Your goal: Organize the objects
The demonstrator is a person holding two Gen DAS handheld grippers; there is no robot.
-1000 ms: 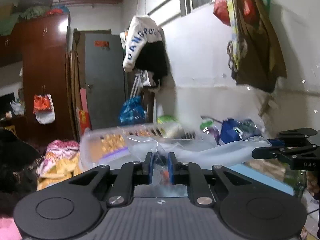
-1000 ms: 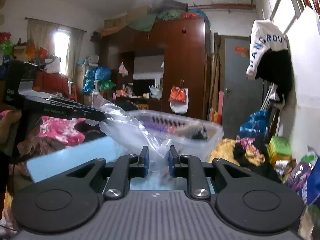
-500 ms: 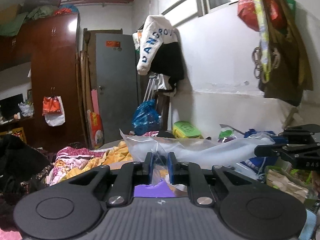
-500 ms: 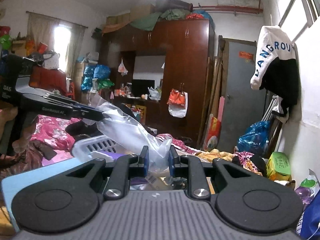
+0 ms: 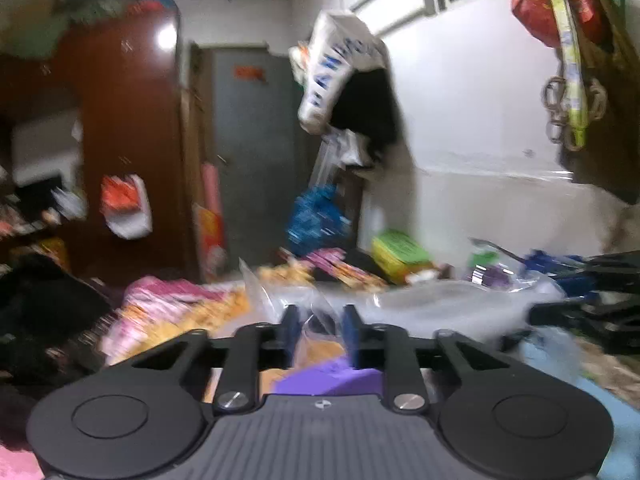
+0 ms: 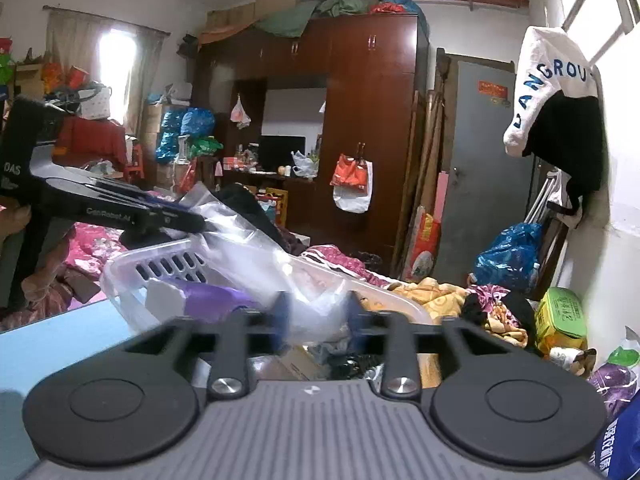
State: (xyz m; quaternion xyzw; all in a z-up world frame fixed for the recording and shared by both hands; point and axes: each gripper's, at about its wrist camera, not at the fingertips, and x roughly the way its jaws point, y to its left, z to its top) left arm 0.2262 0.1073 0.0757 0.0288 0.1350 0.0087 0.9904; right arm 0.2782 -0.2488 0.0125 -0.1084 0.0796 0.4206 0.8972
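A clear plastic bag (image 6: 256, 256) hangs stretched between my two grippers, over a white slotted basket (image 6: 168, 268) that holds a purple item (image 6: 208, 298). My left gripper (image 5: 319, 326) has its jaws a little apart with the bag's edge (image 5: 320, 312) still between them; it also shows at the left of the right wrist view (image 6: 188, 222). My right gripper (image 6: 316, 324) has widened, and the bag's other edge sits loosely between its fingers. The right gripper shows at the right edge of the left wrist view (image 5: 560, 308).
A light blue surface (image 6: 60, 332) lies under the basket. Piled clothes (image 6: 436, 296), a green box (image 6: 560, 316) and bags (image 6: 508, 256) crowd the bed by the white wall. A dark wardrobe (image 6: 360, 120) and grey door (image 6: 480, 152) stand behind.
Both grippers have opened wider around the bag's edges. The bag has dropped lower over the basket. The left wrist view is blurred from movement.
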